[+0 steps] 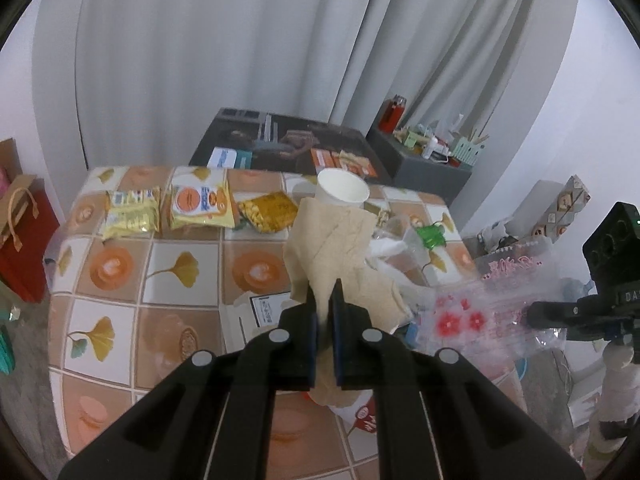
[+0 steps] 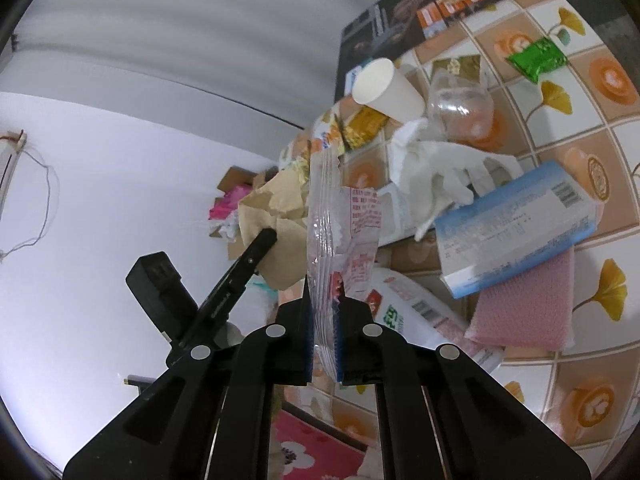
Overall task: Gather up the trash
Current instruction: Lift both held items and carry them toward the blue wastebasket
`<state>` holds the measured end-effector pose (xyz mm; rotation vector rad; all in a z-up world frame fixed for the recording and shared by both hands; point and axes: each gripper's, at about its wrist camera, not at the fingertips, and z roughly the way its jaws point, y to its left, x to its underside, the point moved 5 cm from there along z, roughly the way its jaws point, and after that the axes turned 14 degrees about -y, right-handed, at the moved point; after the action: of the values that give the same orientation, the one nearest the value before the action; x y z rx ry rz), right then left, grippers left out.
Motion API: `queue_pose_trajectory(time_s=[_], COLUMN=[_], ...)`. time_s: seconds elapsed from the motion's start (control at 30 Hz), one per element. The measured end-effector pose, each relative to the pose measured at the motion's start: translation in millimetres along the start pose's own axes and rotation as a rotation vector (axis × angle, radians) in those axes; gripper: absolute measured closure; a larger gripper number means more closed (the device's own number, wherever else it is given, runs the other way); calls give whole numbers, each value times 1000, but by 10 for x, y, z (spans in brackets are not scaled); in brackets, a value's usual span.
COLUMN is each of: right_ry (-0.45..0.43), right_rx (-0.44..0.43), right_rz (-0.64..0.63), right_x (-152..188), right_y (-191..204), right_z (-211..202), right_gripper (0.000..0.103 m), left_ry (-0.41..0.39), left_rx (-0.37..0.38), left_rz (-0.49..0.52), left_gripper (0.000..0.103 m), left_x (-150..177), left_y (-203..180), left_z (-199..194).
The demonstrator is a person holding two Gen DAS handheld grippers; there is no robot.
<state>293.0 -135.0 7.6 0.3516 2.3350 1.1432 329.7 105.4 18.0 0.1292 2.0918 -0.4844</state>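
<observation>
Tiled-pattern cloth covers the cluttered desk (image 1: 168, 240) below both grippers: left gripper (image 1: 325, 292) pinches brown paper (image 1: 332, 240), right gripper (image 2: 323, 292) pinches a clear wrapper (image 2: 340, 224); grey curtains (image 1: 200, 60) hang beyond

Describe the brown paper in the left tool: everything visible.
The brown paper is a crumpled, creased tan sheet, napkin-like and matte. The left tool is shut on its lower part, with a tail hanging below the pads. It is lifted above the patterned table and stands roughly upright, folds fanning upward. In the left view its top overlaps the white paper cup; whether they touch is unclear. The right view shows the same wad bunched beyond the tool's tip.
</observation>
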Motion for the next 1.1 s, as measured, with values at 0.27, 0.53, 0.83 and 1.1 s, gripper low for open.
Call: queue_pose_trajectory(time_s=[0.27,0.53,0.83,1.1], right_ry=[-46,-111,-213,-351], right_rx=[-33,-61,-59,6], right_rz=[-13,-20,-5,67], right_x=[11,25,67,52], right_y=[111,126,-79,-623], right_z=[-275,-717,-1432,-2219], right_gripper=[97,97,97,97], left_ry=[-27,-44,-20,46], left_rx=[12,51,128,270], left_rz=[34,80,150,186], left_gripper=[97,97,97,97], left_x=[-91,-148,-118,54], left_y=[-217,-590,-1274,-2134], left_z=[-244,-463,-526,-329])
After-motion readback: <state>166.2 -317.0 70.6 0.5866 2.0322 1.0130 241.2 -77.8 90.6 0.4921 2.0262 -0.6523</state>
